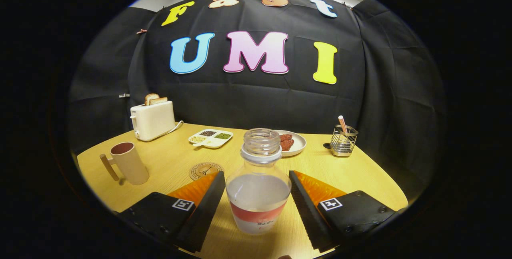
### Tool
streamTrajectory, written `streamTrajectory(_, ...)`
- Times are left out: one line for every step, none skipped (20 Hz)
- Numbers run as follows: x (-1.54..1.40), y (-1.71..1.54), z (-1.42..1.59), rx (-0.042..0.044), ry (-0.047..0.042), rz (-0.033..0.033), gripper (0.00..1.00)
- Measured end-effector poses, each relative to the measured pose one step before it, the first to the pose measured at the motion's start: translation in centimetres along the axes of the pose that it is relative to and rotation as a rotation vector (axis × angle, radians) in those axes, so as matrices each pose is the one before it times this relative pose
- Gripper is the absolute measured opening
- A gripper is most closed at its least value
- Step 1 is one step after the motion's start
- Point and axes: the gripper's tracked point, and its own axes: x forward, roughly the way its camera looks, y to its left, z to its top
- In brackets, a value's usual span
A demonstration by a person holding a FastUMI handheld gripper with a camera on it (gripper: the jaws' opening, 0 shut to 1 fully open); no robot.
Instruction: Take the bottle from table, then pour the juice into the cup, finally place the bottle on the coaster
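Observation:
A clear, uncapped bottle (258, 189) with a red and white label, about half full of pale liquid, stands upright on the wooden table (172, 159). It sits between the two fingers of my gripper (257, 179), and both fingertips press against its sides at shoulder height. Beyond the left finger lies a round printed coaster (204, 169) with nothing on it. Further left stands a beige cup (128, 163) with a wooden handle, upright, its mouth facing up.
At the back left sits a cream toaster (153, 119) holding bread slices. A white divided dish (211, 137) of grains and a plate (297, 145) of red food lie behind the bottle. At the back right is a wire holder (343, 140).

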Motion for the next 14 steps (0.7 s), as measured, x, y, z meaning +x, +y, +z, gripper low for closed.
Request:
streamTrajectory(-0.01, 0.118, 0.041, 0.00315, -0.00331, 0.00086, 0.97)
streamTrajectory(0.191, -0.025, 0.022, 0.00394, -0.00167, 0.00048, 0.97)
streamTrajectory(0.067, 0.021, -0.071, 0.00769, 0.00223, 0.00044, 0.97)
streamTrajectory(0.23, -0.003, -0.126, 0.00745, 0.00462, -0.00006, 0.95)
streamTrajectory(0.054, -0.114, -0.094, 0.00288, 0.00312, -0.00283, 0.84)
streamTrajectory(0.117, 0.018, -0.078, 0.00436, 0.0009, 0.00337, 0.81)
streamTrajectory(0.013, -0.074, 0.069, 0.00291, 0.00042, 0.00148, 0.8)
streamTrajectory(0.101, 0.054, 0.012, -0.00107, 0.00168, 0.00549, 0.79)
streamTrajectory(-0.048, 0.127, 0.025, -0.00829, 0.00591, 0.00604, 0.78)
streamTrajectory(0.0, -0.037, 0.036, -0.00815, 0.00182, 0.00405, 0.77)
streamTrajectory(-0.168, 0.09, 0.073, -0.00776, -0.00183, 0.01034, 0.76)
streamTrajectory(-0.084, 0.198, 0.096, -0.01288, 0.00035, 0.00933, 0.75)
streamTrajectory(-0.123, -0.012, 0.182, -0.01692, -0.00112, 0.00335, 0.75)
streamTrajectory(-0.092, 0.139, 0.444, -0.01779, -0.00231, 0.0072, 0.75)
